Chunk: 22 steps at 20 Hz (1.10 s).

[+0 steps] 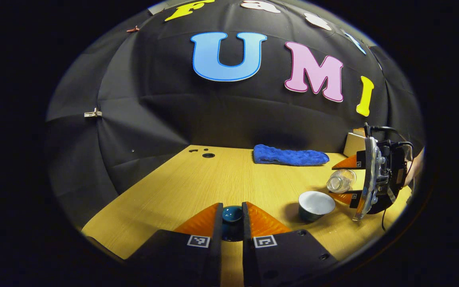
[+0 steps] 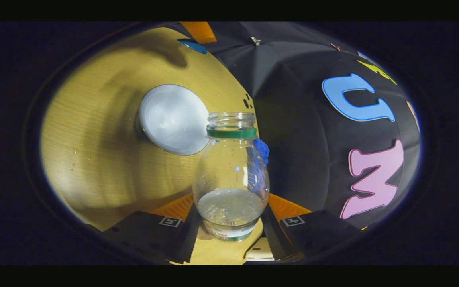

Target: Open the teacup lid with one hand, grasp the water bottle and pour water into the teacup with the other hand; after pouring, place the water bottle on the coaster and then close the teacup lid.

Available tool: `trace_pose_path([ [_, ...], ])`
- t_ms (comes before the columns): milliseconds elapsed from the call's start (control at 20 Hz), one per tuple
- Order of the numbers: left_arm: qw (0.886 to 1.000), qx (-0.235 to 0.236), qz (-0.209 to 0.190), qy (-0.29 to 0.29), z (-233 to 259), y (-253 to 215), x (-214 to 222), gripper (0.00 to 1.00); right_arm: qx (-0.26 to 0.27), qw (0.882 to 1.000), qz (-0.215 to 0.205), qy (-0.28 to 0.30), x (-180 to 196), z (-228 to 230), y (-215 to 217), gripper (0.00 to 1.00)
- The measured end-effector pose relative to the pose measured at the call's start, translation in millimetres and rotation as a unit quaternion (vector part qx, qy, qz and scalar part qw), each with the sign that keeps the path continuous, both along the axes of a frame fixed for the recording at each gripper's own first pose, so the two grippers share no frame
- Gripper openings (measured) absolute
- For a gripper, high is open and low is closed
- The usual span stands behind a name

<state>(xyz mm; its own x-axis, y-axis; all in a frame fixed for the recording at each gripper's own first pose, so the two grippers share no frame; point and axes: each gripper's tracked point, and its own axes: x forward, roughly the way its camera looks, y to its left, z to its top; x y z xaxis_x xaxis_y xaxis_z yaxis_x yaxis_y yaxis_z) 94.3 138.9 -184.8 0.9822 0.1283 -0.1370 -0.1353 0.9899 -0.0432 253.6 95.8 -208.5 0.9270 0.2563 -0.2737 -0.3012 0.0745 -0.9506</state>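
My left gripper [image 1: 232, 213] is shut on the dark teal teacup lid [image 1: 232, 217], held low over the table to the left of the cup. The teacup [image 1: 316, 204] stands uncovered, its pale inside showing. To its right, my right gripper [image 1: 343, 180] is shut on the clear water bottle [image 1: 340, 181], tipped sideways with its mouth toward the cup. In the right gripper view the uncapped bottle [image 2: 231, 175], with a green neck ring and a little water, sits between my right gripper's [image 2: 231, 209] fingers, and the teacup [image 2: 173, 119] lies just beyond its mouth.
A folded blue towel [image 1: 289, 156] lies at the back of the wooden table [image 1: 197, 187]. A pale beige square object [image 1: 353, 144] stands at the back right, behind the right gripper. Small holes [image 1: 208, 155] mark the table's far left. Black cloth walls close the back and left.
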Motion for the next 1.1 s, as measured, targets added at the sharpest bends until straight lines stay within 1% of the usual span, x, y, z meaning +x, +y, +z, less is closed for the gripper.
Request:
trace_pose_path([
  [50,1.0,0.001,0.001,0.0,0,1,-1,0.25,-0.007,1.0,0.003,-0.003,2,1,0,0.76],
  [100,1.0,0.002,0.001,0.0,0,3,-1,0.22,-0.014,1.0,0.006,-0.005,3,1,1,0.76],
  [150,1.0,0.002,0.001,0.002,-2,3,-1,0.25,-0.021,1.0,0.009,-0.006,4,2,0,0.76],
  [450,1.0,-0.002,0.002,0.0,-1,4,-4,0.25,-0.069,0.997,0.033,-0.011,5,3,1,0.75],
  [500,1.0,-0.003,0.002,0.0,-1,4,-3,0.22,-0.077,0.996,0.034,-0.01,6,2,-1,0.76],
  [550,1.0,-0.004,0.003,-0.001,-2,4,-4,0.25,-0.082,0.996,0.035,-0.01,6,2,0,0.8],
  [600,1.0,-0.005,0.003,-0.001,-2,4,-4,0.22,-0.085,0.996,0.035,-0.006,7,1,-1,0.75],
  [650,1.0,-0.006,0.004,0.0,-3,3,-5,0.22,-0.084,0.996,0.033,-0.003,8,0,-2,0.75],
  [700,1.0,-0.008,0.004,-0.001,-3,3,-5,0.25,-0.086,0.996,0.032,-0.003,7,0,-2,0.75],
  [800,1.0,-0.009,0.005,-0.001,-3,4,-6,0.25,-0.095,0.995,0.038,-0.007,8,3,-1,0.76],
  [850,1.0,-0.009,0.005,-0.001,-3,4,-6,0.22,-0.1,0.994,0.041,-0.009,8,3,0,0.75],
  [900,1.0,-0.009,0.006,-0.002,-3,4,-6,0.25,-0.106,0.993,0.045,-0.012,9,5,0,0.75],
  [950,1.0,-0.01,0.006,-0.003,-3,5,-7,0.22,-0.112,0.992,0.052,-0.017,9,7,2,0.75],
  [1000,1.0,-0.012,0.007,-0.002,-3,6,-6,0.25,-0.118,0.991,0.055,-0.02,11,7,3,0.75],
  [1050,1.0,-0.013,0.008,-0.002,-4,6,-6,0.25,-0.123,0.991,0.057,-0.022,11,8,3,0.76],
  [1100,1.0,-0.013,0.009,-0.003,-2,7,-7,0.25,-0.127,0.99,0.059,-0.023,13,7,2,0.72],
])
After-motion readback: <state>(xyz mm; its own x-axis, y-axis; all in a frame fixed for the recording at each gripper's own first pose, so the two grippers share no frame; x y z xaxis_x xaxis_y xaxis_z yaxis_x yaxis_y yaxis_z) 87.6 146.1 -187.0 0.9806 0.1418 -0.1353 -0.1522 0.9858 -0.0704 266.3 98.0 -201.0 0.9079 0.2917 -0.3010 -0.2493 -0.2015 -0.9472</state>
